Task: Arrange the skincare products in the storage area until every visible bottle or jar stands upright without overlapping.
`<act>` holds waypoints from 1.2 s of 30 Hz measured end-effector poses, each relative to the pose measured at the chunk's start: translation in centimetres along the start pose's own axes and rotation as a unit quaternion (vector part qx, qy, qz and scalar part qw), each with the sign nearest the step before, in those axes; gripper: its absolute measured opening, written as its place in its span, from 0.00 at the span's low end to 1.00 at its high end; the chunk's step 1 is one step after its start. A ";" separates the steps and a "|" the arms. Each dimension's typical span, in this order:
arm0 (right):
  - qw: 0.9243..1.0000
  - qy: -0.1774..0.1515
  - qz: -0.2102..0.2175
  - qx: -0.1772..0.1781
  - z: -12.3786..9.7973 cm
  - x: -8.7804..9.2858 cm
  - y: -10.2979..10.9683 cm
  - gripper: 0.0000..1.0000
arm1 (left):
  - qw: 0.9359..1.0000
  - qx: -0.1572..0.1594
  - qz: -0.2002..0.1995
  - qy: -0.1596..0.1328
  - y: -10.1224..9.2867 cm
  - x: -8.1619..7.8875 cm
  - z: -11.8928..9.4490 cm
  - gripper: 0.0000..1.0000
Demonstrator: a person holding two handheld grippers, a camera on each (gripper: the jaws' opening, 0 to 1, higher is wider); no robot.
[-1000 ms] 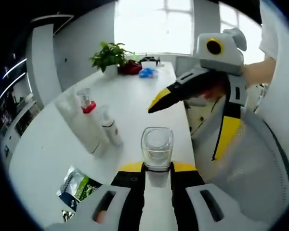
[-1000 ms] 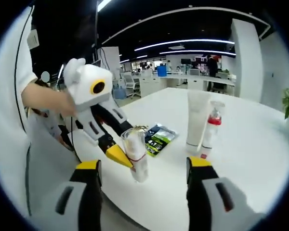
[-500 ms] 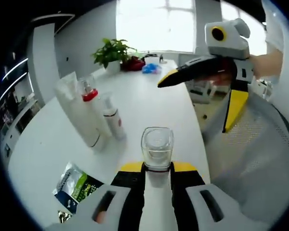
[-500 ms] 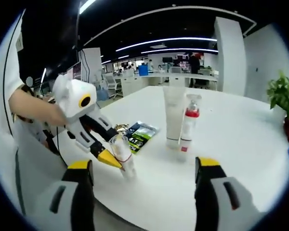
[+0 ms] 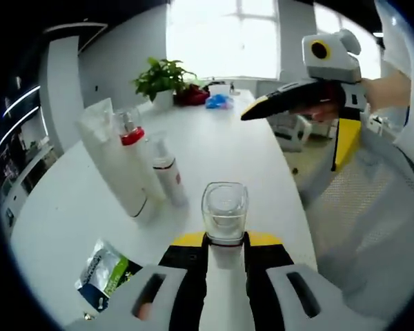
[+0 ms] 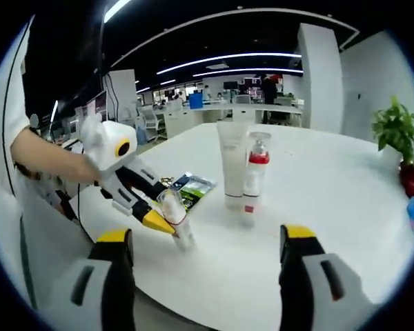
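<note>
Gripping clear bottle [image 5: 225, 210] in left hand-held gripper [image 5: 225, 243], seemingly upright

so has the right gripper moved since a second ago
Yes. In the left gripper view the right gripper has risen and pulled away rightward, off the white table, relative to the potted plant.

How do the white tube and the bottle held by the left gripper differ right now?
The white tube is taller and opaque, while the clear-capped bottle is shorter with a transparent top. The tube stands free on the table beside the red-collared spray bottle; the clear-capped bottle is clamped by the left gripper nearer the table edge. The tube stands straight, the held bottle slightly tilted. Both are roughly upright.
</note>
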State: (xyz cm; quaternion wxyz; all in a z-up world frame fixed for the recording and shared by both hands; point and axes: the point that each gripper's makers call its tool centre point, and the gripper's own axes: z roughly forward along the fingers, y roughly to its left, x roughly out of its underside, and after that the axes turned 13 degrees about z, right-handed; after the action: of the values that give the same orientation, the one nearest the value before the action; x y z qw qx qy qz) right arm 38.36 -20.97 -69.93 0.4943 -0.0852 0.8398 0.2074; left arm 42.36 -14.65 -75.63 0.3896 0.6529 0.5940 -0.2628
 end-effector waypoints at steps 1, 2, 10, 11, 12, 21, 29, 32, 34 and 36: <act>1.000 -0.001 0.000 0.002 0.0 0.0 0.0 0.88 | 1.000 -0.001 0.000 -0.001 0.2 0.0 0.1 0.17; 1.000 -0.001 0.000 0.003 0.1 0.0 0.0 0.88 | 1.000 -0.001 -0.001 -0.003 0.4 -0.1 0.2 0.17; 1.000 0.004 -0.015 0.009 0.1 0.3 -0.2 0.87 | 1.000 -0.003 -0.002 -0.005 2.5 -0.8 1.5 0.17; 1.000 0.002 -0.012 0.011 0.1 0.3 -0.3 0.87 | 1.000 -0.002 -0.001 -0.003 2.8 -0.8 1.8 0.17; 1.000 0.001 -0.010 0.011 0.1 0.3 -0.4 0.87 | 1.000 -0.001 0.000 -0.002 3.1 -0.9 2.0 0.17; 1.000 -0.002 -0.001 0.013 0.0 0.3 -0.6 0.87 | 1.000 -0.005 0.003 0.007 5.9 -1.3 3.7 0.17; 1.000 -0.001 -0.001 0.014 0.1 0.3 -0.6 0.87 | 1.000 -0.013 -0.001 0.009 7.2 -1.4 4.4 0.17; 1.000 -0.001 0.001 0.014 0.1 0.3 -0.6 0.87 | 1.000 -0.014 0.005 0.010 7.4 -1.5 4.7 0.17; 1.000 -0.001 0.001 0.014 0.1 0.3 -0.7 0.87 | 1.000 -0.013 0.012 0.011 7.5 -1.6 4.9 0.17; 1.000 0.000 0.002 0.015 0.1 0.3 -0.7 0.87 | 1.000 -0.013 0.014 0.011 7.6 -1.7 5.0 0.17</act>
State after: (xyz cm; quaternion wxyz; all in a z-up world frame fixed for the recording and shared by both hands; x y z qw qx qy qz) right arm 38.51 -21.52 -70.46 0.4953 -0.0759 0.8428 0.1963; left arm 50.14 -19.64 -75.58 0.3951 0.6591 0.5922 -0.2422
